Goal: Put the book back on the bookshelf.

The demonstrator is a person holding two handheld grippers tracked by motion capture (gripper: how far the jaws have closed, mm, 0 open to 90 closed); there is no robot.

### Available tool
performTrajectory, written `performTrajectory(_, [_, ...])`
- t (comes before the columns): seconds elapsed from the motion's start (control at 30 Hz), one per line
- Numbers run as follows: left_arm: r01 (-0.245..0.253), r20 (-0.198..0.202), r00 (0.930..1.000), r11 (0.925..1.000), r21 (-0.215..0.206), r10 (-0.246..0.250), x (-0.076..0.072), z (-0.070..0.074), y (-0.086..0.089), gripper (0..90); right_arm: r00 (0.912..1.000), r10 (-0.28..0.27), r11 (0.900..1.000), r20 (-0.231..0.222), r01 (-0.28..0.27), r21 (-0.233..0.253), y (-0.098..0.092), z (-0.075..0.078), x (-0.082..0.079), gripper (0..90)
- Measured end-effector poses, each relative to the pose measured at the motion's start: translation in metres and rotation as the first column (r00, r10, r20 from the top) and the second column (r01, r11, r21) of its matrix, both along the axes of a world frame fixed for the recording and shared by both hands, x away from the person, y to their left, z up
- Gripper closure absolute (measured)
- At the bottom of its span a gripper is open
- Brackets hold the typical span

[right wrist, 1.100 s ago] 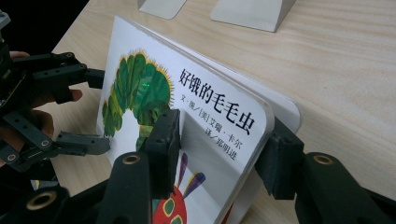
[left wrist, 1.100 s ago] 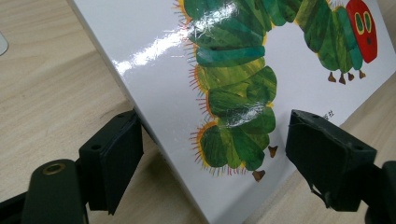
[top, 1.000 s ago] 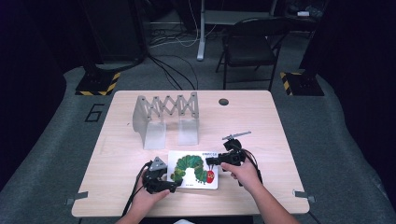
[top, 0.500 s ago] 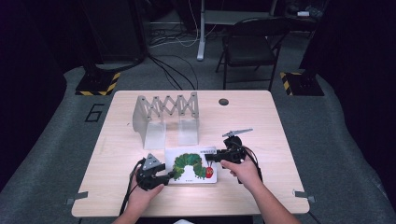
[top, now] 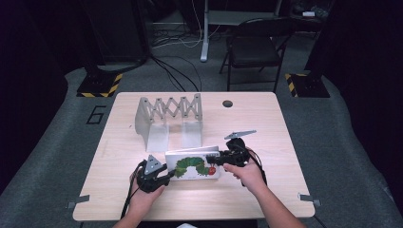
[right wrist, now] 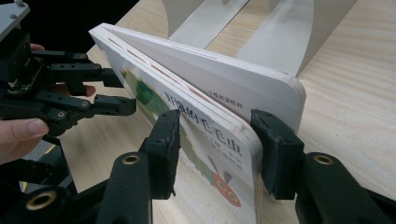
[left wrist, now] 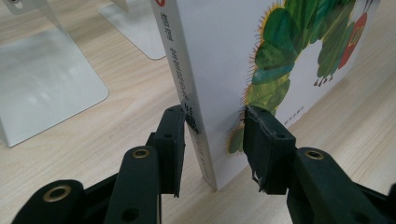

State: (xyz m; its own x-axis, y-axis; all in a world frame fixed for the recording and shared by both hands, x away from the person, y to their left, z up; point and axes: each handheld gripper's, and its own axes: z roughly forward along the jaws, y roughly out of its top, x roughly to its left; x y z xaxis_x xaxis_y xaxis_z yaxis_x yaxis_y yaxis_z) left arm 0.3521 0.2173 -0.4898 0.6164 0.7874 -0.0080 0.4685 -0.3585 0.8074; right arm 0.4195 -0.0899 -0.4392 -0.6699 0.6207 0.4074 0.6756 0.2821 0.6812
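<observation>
Black fingers (left wrist: 169,140) of the left gripper (top: 159,176) stand spread on either side of the spine corner of a white board book with a green caterpillar on its cover (top: 194,164), one pad close against the spine, the other just off the cover. At the book's other end, the right gripper (top: 223,158) has its jaws set around the far corner, touching or nearly touching the thick pages; whether they are pinching cannot be told. The book stands on its long edge near the front of the pale wooden table (top: 266,123), tilted, its long axis running left to right across the table, the spine toward the left gripper and the cover facing the person. Just behind it stands a silver metal expanding book rack (top: 168,116) with flat L-shaped dividers, its slots holding nothing. Farther back, a small dark round disc (top: 227,103) sits near the table's far edge
</observation>
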Motion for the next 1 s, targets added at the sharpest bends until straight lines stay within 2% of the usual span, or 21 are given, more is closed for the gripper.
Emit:
performTrajectory(0.13, [0.002, 0.006, 1.0000, 1.0000, -0.003, -0.002, 0.000, -0.001, 0.001, 59.8, 1.0000, 0.004, 1.000, 0.007, -0.004, 0.005, 0.000, -0.001, 0.000, 50.5])
performTrajectory(0.23, [0.007, 0.017, 0.9998, 1.0000, 0.006, -0.007, -0.001, -0.001, 0.000, 59.8, 0.9992, 0.023, 0.999, 0.032, -0.022, -0.026, 0.002, -0.004, -0.004, 48.5])
performTrajectory(0.33, [0.012, 0.020, 0.9997, 0.9998, 0.016, -0.012, -0.001, -0.001, 0.000, 60.0, 0.9989, 0.032, 0.998, 0.034, -0.030, -0.051, 0.001, -0.007, -0.006, 48.1])
performTrajectory(0.37, [0.018, 0.030, 0.9994, 0.9993, 0.033, -0.019, -0.002, -0.001, -0.001, 60.1, 0.9988, 0.035, 0.998, 0.035, -0.033, -0.050, 0.001, -0.008, -0.006, 48.3])
performTrajectory(0.47, [0.024, 0.034, 0.9991, 0.9990, 0.038, -0.025, -0.001, -0.001, -0.003, 60.3, 0.9994, 0.028, 0.999, 0.019, -0.027, -0.037, -0.002, -0.011, -0.006, 48.5])
performTrajectory(0.67, [0.037, 0.047, 0.9981, 0.9975, 0.060, -0.040, -0.001, -0.001, -0.006, 61.5, 0.9998, 0.015, 0.999, 0.013, -0.014, -0.050, -0.008, -0.016, -0.004, 47.2])
performTrajectory(0.77, [0.041, 0.047, 0.9979, 0.9975, 0.057, -0.044, 0.000, -0.002, -0.008, 62.5, 1.0000, 0.001, 0.995, -0.006, -0.001, -0.100, -0.012, -0.025, -0.002, 45.2])
performTrajectory(0.9, [0.042, 0.049, 0.9978, 0.9972, 0.062, -0.045, 0.000, -0.003, -0.010, 62.5, 0.9997, -0.010, 0.994, -0.022, 0.008, -0.112, -0.013, -0.032, 0.000, 46.3])
performTrajectory(1.0, [0.044, 0.045, 0.9979, 0.9969, 0.066, -0.047, 0.000, -0.002, -0.010, 62.4, 0.9998, -0.009, 0.993, -0.016, 0.007, -0.119, -0.013, -0.034, 0.000, 48.2])
